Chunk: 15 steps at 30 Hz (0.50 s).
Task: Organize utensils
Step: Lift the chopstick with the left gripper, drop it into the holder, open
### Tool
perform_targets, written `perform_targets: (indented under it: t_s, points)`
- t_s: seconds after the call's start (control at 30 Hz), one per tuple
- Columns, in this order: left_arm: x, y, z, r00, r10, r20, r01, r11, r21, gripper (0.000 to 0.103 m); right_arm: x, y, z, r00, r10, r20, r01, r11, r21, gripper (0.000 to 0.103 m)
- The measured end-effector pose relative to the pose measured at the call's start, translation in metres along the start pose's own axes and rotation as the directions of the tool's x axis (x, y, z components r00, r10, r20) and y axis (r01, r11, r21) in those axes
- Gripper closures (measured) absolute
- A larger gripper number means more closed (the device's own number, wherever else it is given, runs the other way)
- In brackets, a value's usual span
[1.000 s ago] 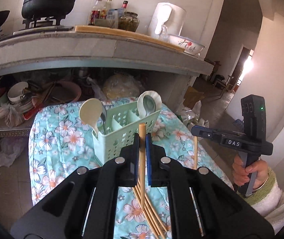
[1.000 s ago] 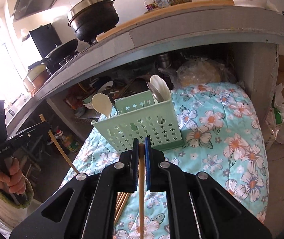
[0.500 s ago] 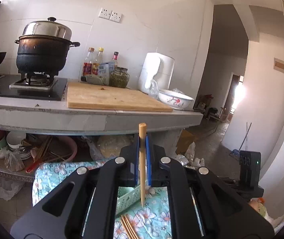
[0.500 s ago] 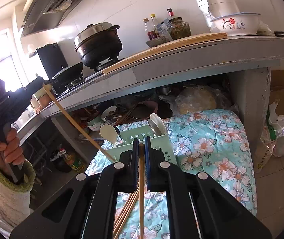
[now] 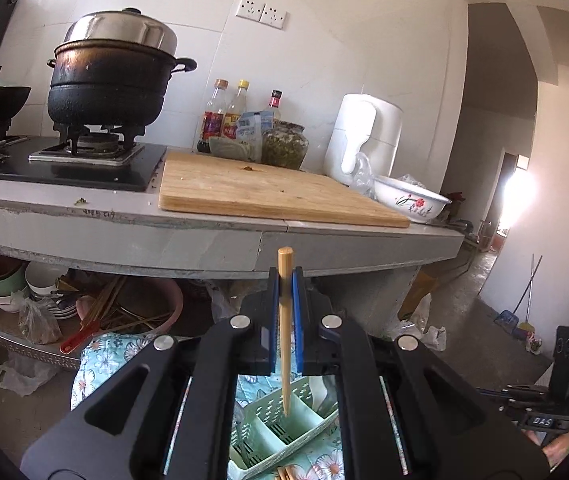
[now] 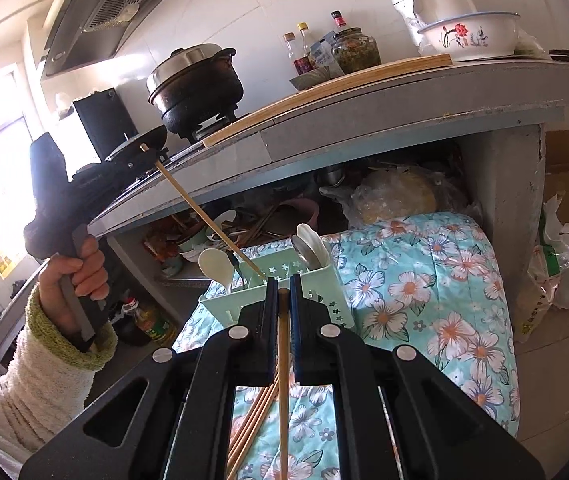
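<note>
The left gripper (image 5: 285, 280) pinches a chopstick (image 5: 285, 332) whose tip hangs over the green caddy (image 5: 280, 428) at 6 o'clock. The right gripper (image 6: 283, 292) clamps another chopstick (image 6: 283, 380); the caddy sits at its 12 o'clock.

Gripper bodies: matte black plastic, angular arms with triangular cut-outs, on both the left gripper (image 5: 285, 280) and right gripper (image 6: 283, 292).
Fasteners: round silver screw heads, four per unit.
Finger pads: blue inner faces.
Handle unit: black pistol grip; small white lettering, green indicator light.
Sleeve (image 6: 24, 376): cream fleece, green knitted cuff.
</note>
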<state>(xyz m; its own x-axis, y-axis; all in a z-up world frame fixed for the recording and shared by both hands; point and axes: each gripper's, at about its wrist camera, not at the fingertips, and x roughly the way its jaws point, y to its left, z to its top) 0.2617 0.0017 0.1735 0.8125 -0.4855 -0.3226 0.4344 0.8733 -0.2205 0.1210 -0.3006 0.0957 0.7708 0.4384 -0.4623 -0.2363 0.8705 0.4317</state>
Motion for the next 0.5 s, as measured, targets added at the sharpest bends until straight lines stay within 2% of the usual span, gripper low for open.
perform_targets:
  t_s: [0.13,0.33,0.37,0.43,0.5]
  points:
    - [0.028,0.005,-0.02,0.998,0.036,-0.055,-0.036,0.999,0.017,0.097,0.006,-0.001,-0.002,1.0,0.003,-0.017,-0.003,1.0,0.002,0.097]
    - [0.045,0.016,-0.035,0.992,0.024,-0.122,-0.027,0.999,-0.019,0.095,0.008,-0.001,-0.002,1.0,-0.002,-0.025,0.002,1.0,-0.002,0.097]
    - [0.044,0.017,-0.037,0.992,0.02,-0.124,-0.023,0.999,-0.025,0.092,0.008,-0.001,-0.002,1.0,-0.002,-0.026,0.002,1.0,-0.003,0.097]
    - [0.04,0.019,-0.038,0.993,0.015,-0.121,-0.019,0.999,-0.034,0.072,0.008,0.0,-0.001,1.0,-0.004,-0.026,0.004,1.0,-0.005,0.097]
    - [0.035,0.019,-0.037,0.994,0.006,-0.106,-0.01,0.999,-0.036,0.066,0.008,0.002,0.0,1.0,-0.007,-0.024,0.007,1.0,-0.009,0.097]
